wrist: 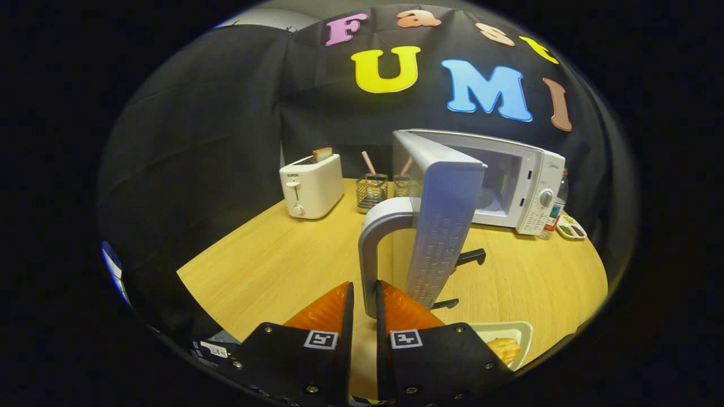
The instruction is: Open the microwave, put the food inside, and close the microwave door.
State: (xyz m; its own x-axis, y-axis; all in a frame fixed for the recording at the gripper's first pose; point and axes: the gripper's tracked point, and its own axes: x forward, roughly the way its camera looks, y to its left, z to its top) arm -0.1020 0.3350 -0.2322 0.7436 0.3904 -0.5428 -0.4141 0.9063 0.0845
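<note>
The white microwave (534, 186) stands at the back right of the wooden table (271, 265). Its door (447, 226) is swung wide open toward me, and the cavity with its turntable (495, 186) shows behind it. The door's grey curved handle (370, 237) runs down between my fingers. My gripper (365, 299) is shut on the handle's lower end, one finger on each side. Just right of my fingers, a white plate (523, 329) holds a golden piece of food (504, 347), partly hidden by the gripper body.
A white toaster (311, 186) with a slice of bread in it stands at the back left. Two wire baskets (371, 192) with straws sit between the toaster and the microwave. A bottle (557, 210) and a small tray (571, 229) stand right of the microwave.
</note>
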